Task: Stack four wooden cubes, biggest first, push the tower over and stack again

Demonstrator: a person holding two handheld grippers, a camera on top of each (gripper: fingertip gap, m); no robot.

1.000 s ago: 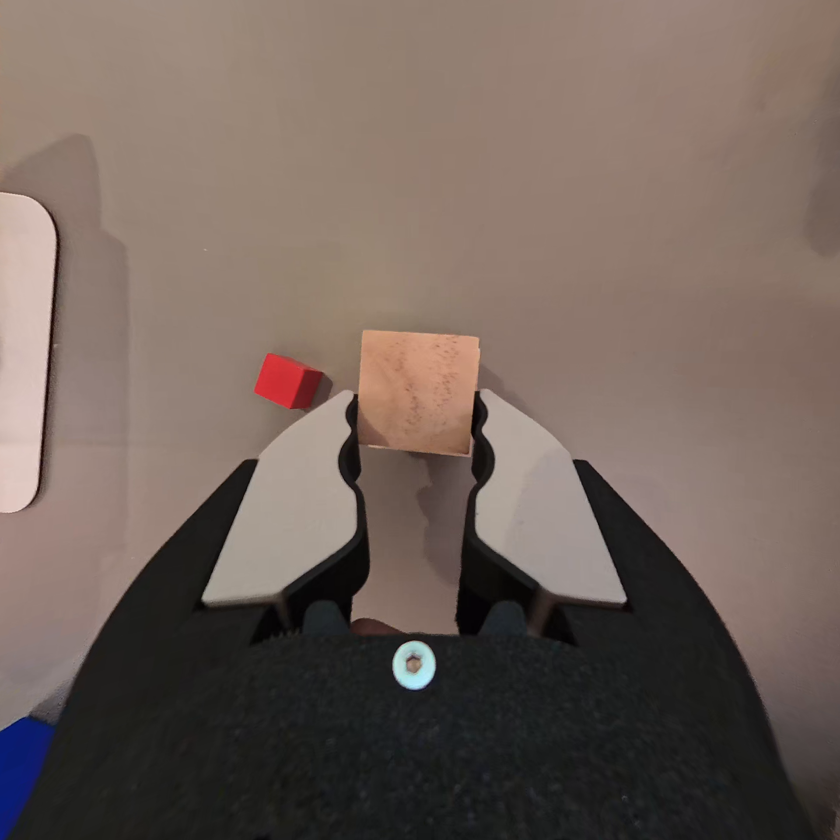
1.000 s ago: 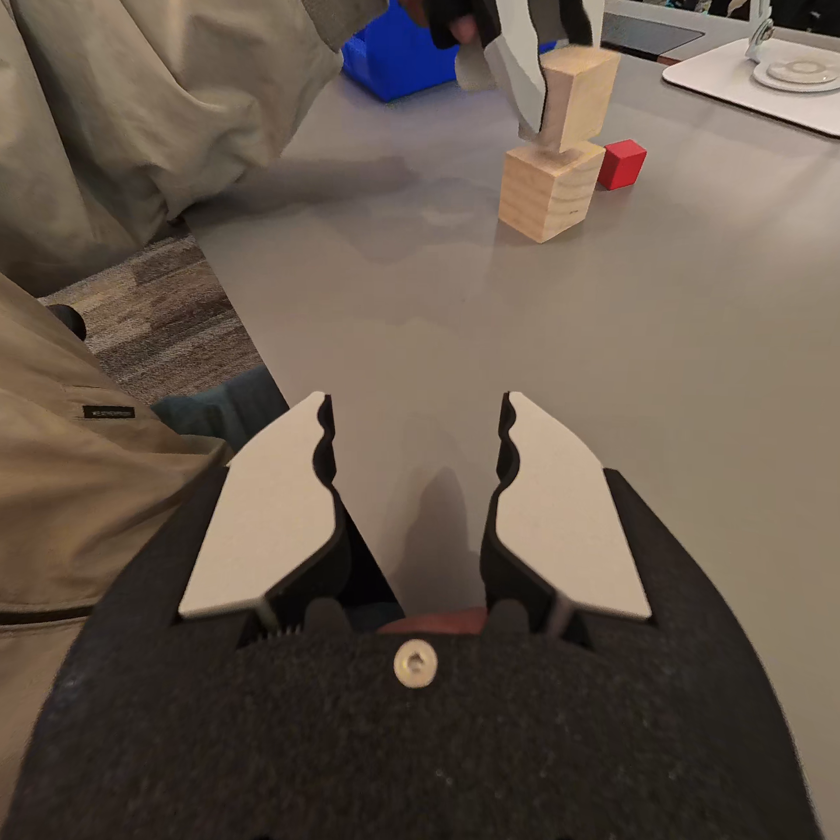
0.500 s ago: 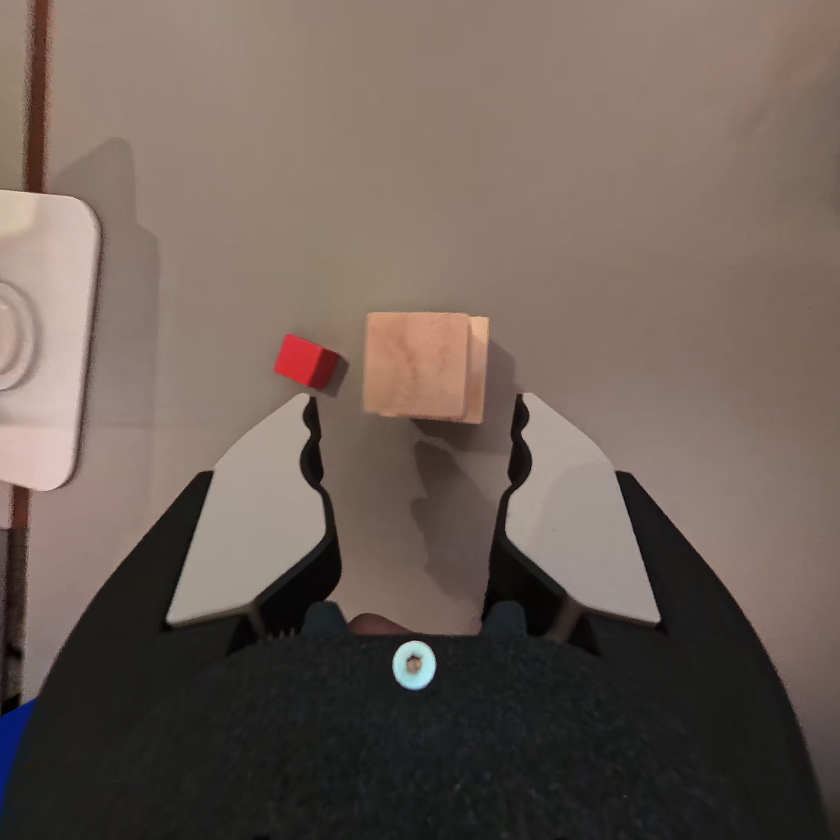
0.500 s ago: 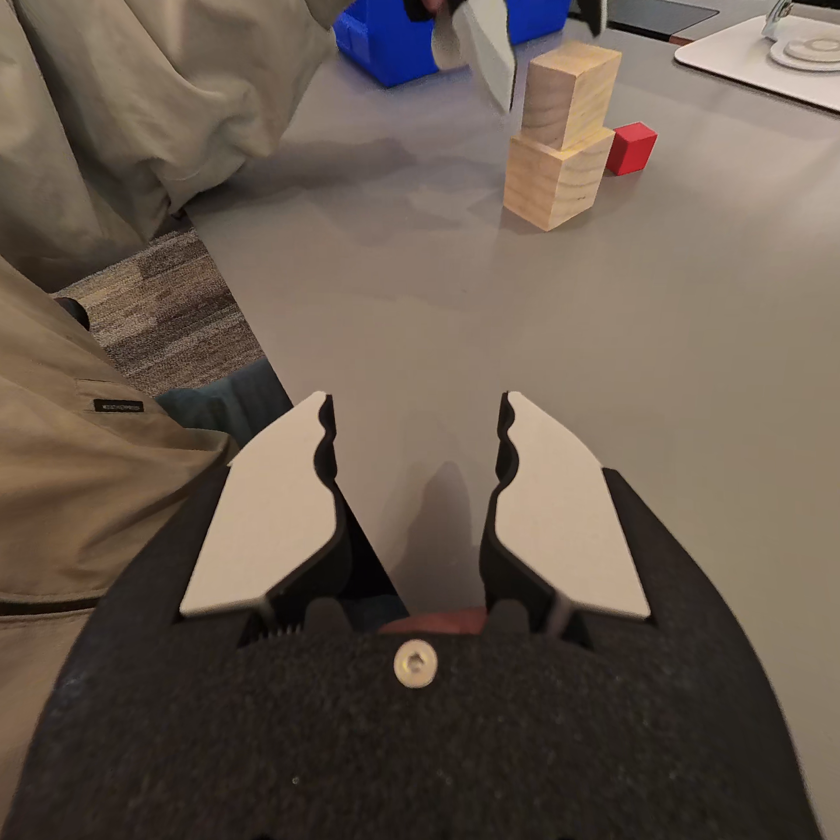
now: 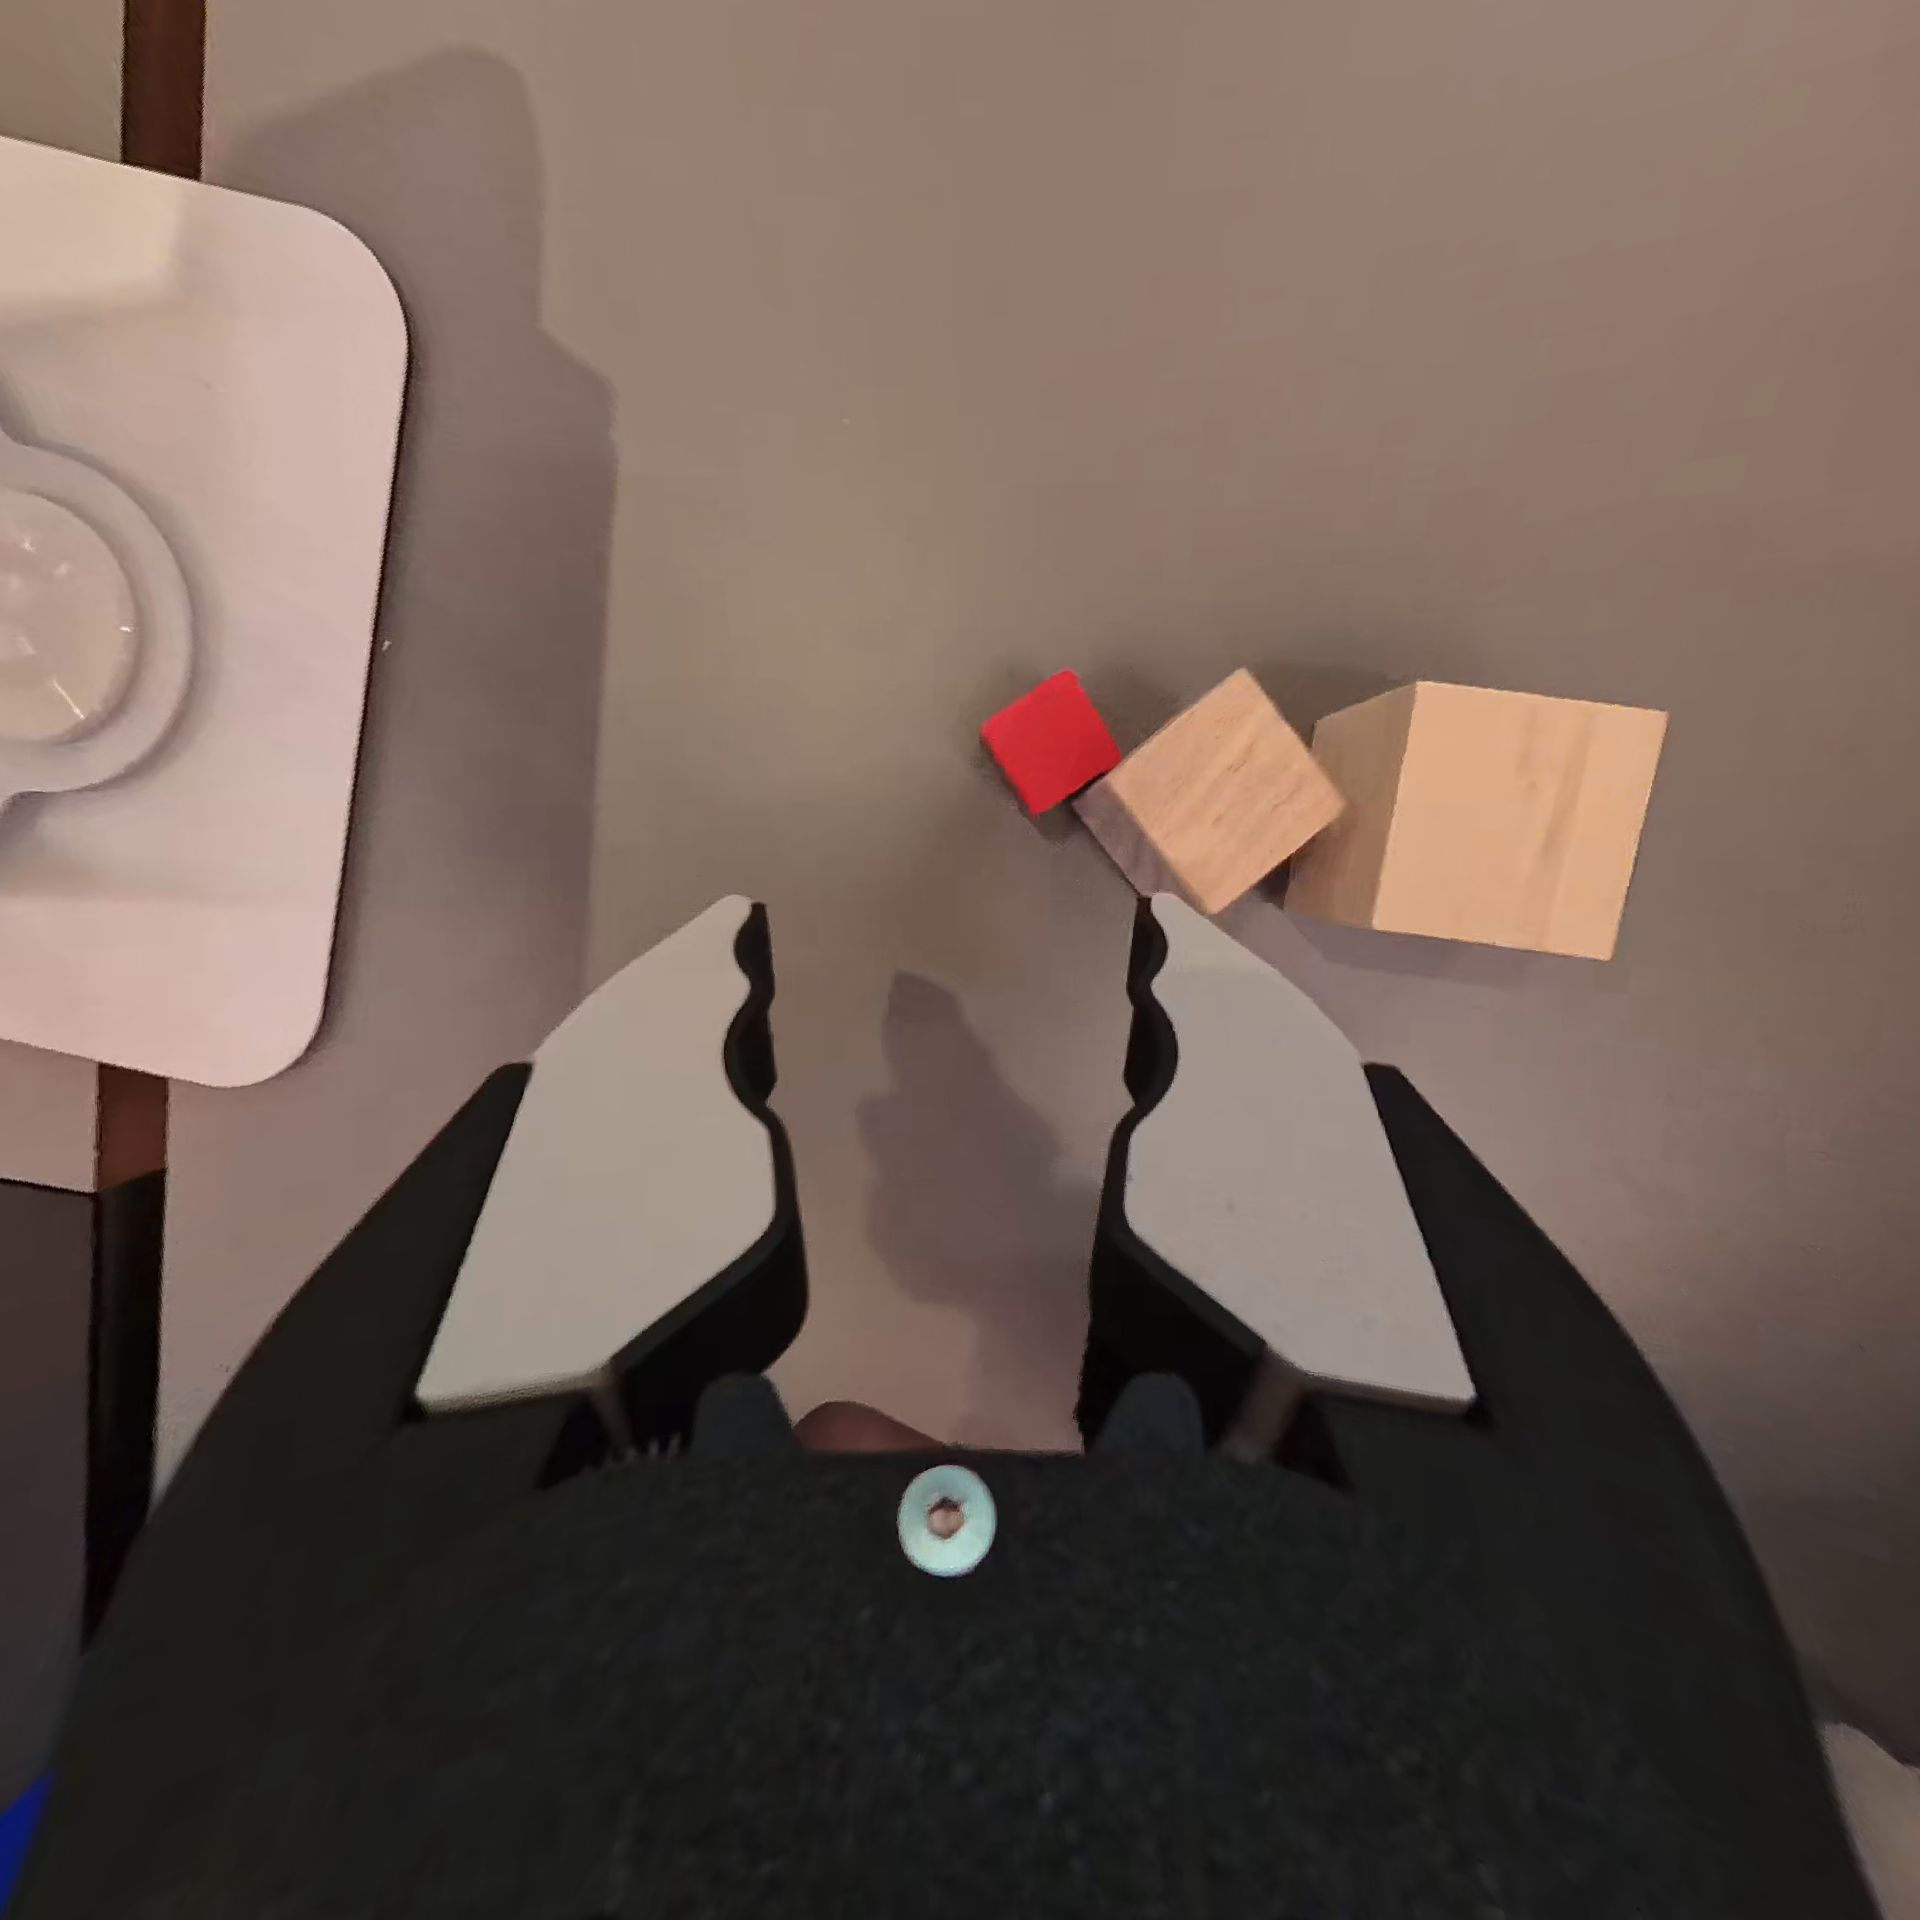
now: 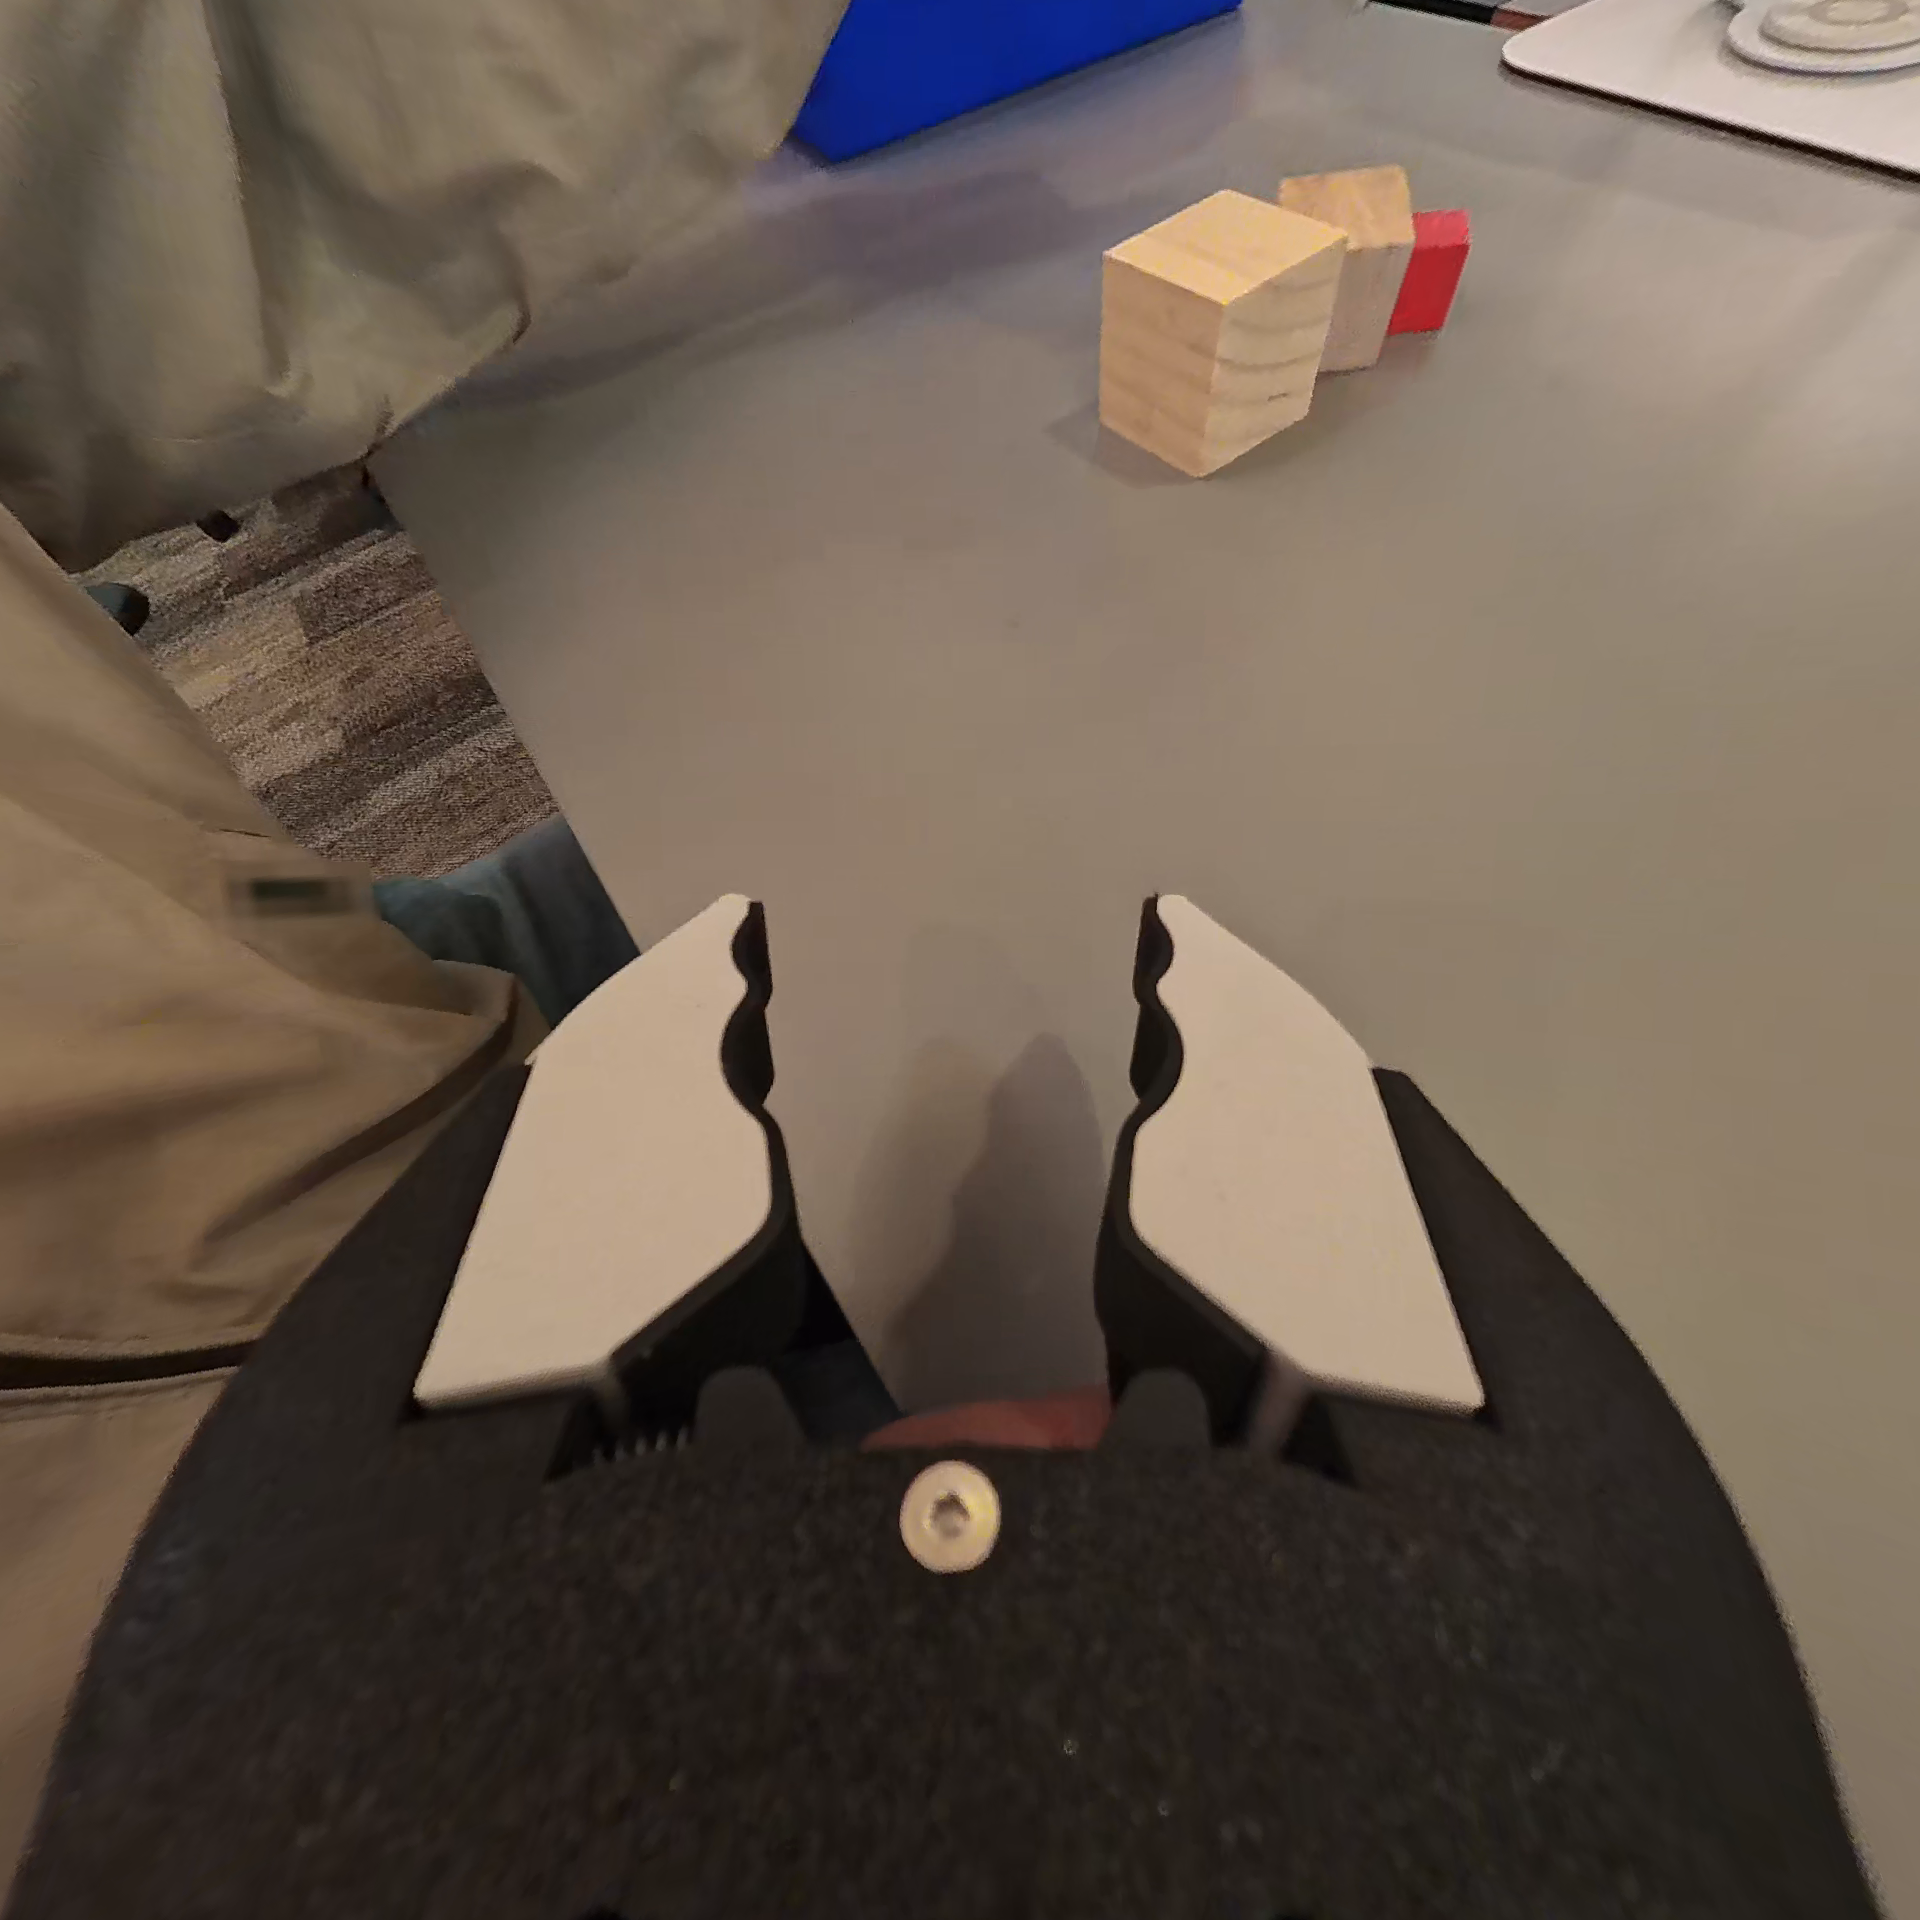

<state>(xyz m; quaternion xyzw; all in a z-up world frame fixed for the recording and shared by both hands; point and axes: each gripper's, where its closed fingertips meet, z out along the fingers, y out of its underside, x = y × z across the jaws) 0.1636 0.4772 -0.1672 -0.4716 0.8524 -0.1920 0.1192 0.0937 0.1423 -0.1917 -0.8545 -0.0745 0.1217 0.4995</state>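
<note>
Since half second ago, mid cube [image 5: 1216, 790] fell off big cube [image 5: 1475, 821]; all 3 now side by side on grey table [image 5: 1143, 364], mid cube touching red cube [image 5: 1047, 736]. Stack gone, must build again, big cube first. Mid cube turned corner-on; cubes have no long side. Left claw [image 5: 951, 914] wide open, empty. Right claw [image 6: 951, 914] wide open, empty, well apart from cubes.

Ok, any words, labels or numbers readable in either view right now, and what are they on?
Small dark tag on the beige jacket: too blurred to read.
Large wooden cube, smaller wooden cube, red cube, white pad: no markings visible.
No other text in either view.
</note>
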